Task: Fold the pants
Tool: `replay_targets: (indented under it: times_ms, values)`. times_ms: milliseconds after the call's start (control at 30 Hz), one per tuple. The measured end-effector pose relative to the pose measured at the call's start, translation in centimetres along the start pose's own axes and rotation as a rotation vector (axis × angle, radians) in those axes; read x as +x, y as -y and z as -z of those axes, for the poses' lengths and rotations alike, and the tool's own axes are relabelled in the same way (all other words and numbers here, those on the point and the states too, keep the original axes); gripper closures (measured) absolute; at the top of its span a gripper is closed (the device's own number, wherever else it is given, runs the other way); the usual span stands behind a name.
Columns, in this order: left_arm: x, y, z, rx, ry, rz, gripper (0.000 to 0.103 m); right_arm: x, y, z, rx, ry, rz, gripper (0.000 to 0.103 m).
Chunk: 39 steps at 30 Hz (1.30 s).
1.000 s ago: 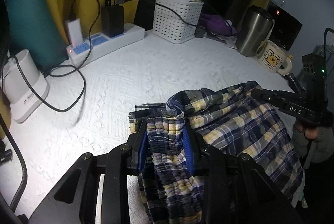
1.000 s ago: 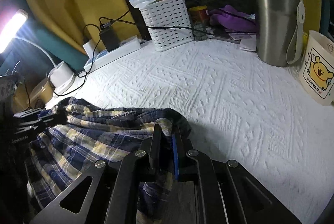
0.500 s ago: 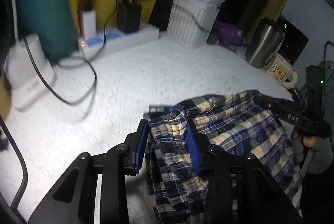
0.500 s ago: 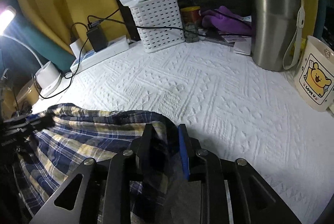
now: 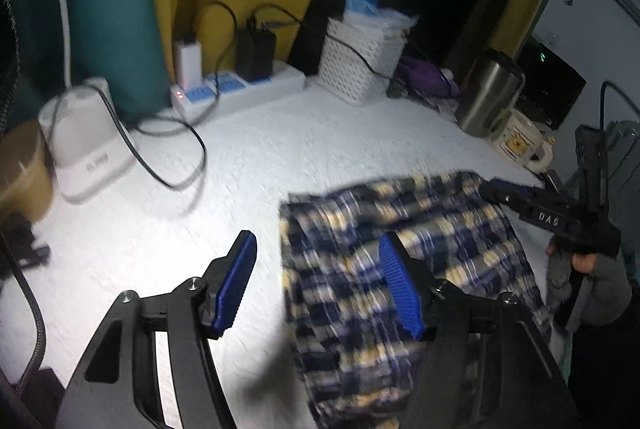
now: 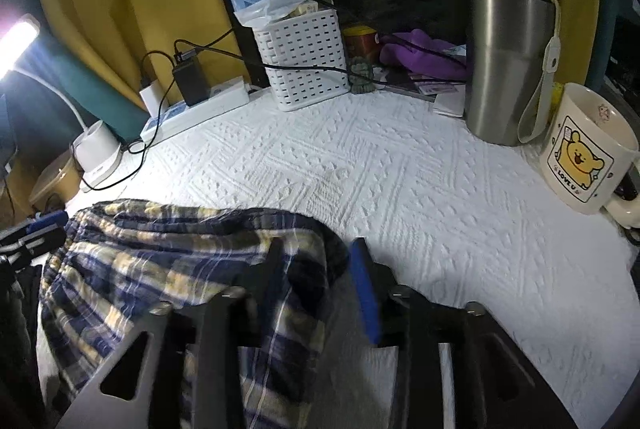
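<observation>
Left wrist view: the plaid pants (image 5: 404, 269) are laid in a folded heap on the white textured tablecloth (image 5: 280, 149), toward its near right edge, as the left gripper (image 5: 316, 285) is being opened. Its jaws stand apart and are widening; the left blue pad hangs over bare cloth, the right one over the plaid, and the pants' left edge lies between them, unpressed. The release is judged best finished by lifting straight off, so that no fold is dragged. The right gripper (image 5: 516, 197) is seen at the pants' far right corner, a hand (image 5: 576, 269) beneath it.

Right wrist view: the right gripper (image 6: 316, 269) is likewise being opened. The pants' (image 6: 160, 269) right-hand corner is draped between the parted jaws, against the left finger and clear of the blue pad. A clean withdrawal is advised before the fold is smoothed.
</observation>
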State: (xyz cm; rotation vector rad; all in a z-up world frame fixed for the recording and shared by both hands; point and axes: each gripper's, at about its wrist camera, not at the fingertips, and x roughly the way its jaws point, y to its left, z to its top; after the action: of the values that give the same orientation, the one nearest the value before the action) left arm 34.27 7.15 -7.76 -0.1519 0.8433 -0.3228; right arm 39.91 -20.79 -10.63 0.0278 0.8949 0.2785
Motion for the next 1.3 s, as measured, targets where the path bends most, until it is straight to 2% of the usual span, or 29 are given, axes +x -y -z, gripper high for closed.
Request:
replay_targets:
  times_ms: [67, 233, 500, 767, 833, 1033, 1233, 1300]
  values:
    - [0.8, 0.4, 0.8, 0.008, -0.03, -0.002, 0.039, -0.6, -0.3, 0.3, -0.006, 0.009, -0.011, 0.037]
    - [2.4, 0.5, 2.5, 0.01, -0.095, -0.015, 0.039, -1.1, -1.4, 1.6, -0.05, -0.019, -0.017, 0.037]
    - [2.6, -0.1, 3.3, 0.013, -0.1, -0.053, 0.037, -0.4, -1.9, 4.5, -0.119, -0.089, 0.014, 0.037]
    - [2.3, -0.4, 4.2, 0.018, -0.094, -0.089, 0.034, -1.8, -1.6, 6.7, -0.169, -0.08, 0.061, 0.036]
    - [1.8, -0.6, 4.1, -0.014, -0.099, -0.084, 0.035, -2.2, -1.3, 6.9, -0.153, -0.077, 0.067, 0.036]
    - [-1.5, -0.3, 3.8, -0.046, -0.032, -0.058, 0.035, -4.0, 0.4, 7.3, -0.079, -0.046, 0.053, 0.036]
    - [-0.4, 0.1, 4.0, -0.048, -0.071, -0.02, 0.035, -5.4, 1.4, 6.6, -0.044, -0.018, 0.038, 0.034]
    - [0.4, 0.1, 3.9, -0.063, -0.081, 0.004, 0.035, -5.6, 1.6, 6.2, -0.032, -0.003, 0.023, 0.026]
